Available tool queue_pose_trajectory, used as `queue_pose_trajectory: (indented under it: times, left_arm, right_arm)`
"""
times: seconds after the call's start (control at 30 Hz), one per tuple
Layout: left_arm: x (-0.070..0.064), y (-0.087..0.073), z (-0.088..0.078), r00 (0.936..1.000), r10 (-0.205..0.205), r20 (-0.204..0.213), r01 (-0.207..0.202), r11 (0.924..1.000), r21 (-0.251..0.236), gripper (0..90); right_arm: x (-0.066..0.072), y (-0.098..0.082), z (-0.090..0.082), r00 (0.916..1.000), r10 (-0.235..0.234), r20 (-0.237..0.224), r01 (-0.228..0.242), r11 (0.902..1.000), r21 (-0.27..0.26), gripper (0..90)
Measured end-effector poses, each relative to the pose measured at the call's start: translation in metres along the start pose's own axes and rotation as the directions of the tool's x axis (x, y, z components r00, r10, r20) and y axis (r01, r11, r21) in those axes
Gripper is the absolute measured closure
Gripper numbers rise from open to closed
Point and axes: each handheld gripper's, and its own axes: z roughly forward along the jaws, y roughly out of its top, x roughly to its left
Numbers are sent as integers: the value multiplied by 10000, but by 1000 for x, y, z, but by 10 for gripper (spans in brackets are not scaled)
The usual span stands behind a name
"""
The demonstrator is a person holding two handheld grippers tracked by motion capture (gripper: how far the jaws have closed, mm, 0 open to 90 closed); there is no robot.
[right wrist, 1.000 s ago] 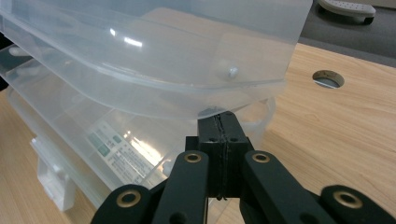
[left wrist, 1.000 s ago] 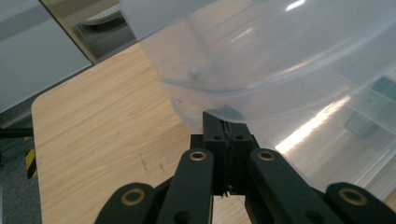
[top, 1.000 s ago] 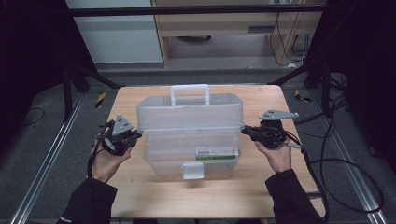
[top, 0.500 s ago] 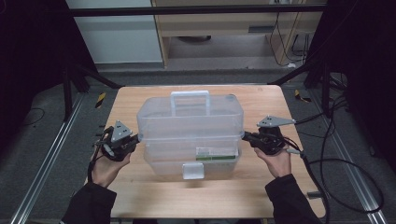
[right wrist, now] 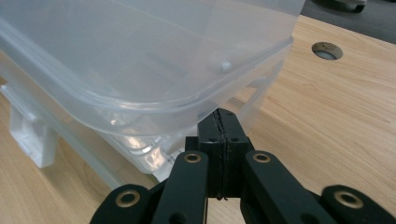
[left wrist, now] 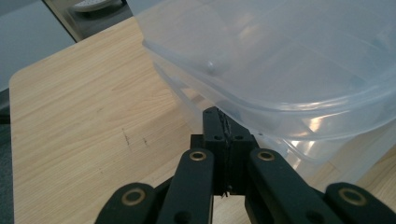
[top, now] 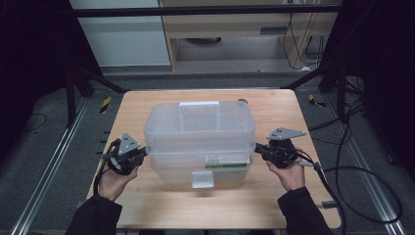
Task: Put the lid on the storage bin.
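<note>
We are counting one clear plastic storage box (top: 198, 142), one wooden worktop (top: 147, 205), two hand-held grippers and two hands. On the left, our left hand (top: 113, 180) is gripping the left gripper (top: 143, 152), whose jaws are clenched flat together with nothing between them; their tips are sitting just under the jutting rim at the box's left end, as the left gripper view is showing (left wrist: 215, 114). The box is standing in the middle of the worktop, nearer the far edge than the near one, its long sides running parallel to those edges. It is looking translucent and milky, with rounded corners, and its upper part is overhanging the lower part along a lip that is running all round. A white handle (top: 199, 104) is lying flat on the top near the far side, a white latch (top: 202, 179) is hanging at the middle of the near wall, and a green and white label (top: 226, 162) is showing through the near wall to the right of the latch. On the right, the right gripper (top: 258, 148), held in our right hand (top: 288, 172), is likewise clenched on nothing, its tips tucked just under the rim at the box's right end, seen close in the right gripper view (right wrist: 223, 116). One round hole (right wrist: 327, 50) is showing in the worktop beyond that end.
</note>
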Motion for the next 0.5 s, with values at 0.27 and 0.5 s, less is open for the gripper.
queue_pose_trajectory:
  times: [0.27,0.5]
  left_arm:
    - [-4,-9,5,10000,-11,72,9,9997,261,893]
    - [0,-20,8,9998,-184,-13,184,9983,547,893]
  right_arm:
    - [1,-9,4,10000,49,-8,-48,9997,252,899]
    - [-3,-20,7,9998,152,102,-158,9983,553,897]
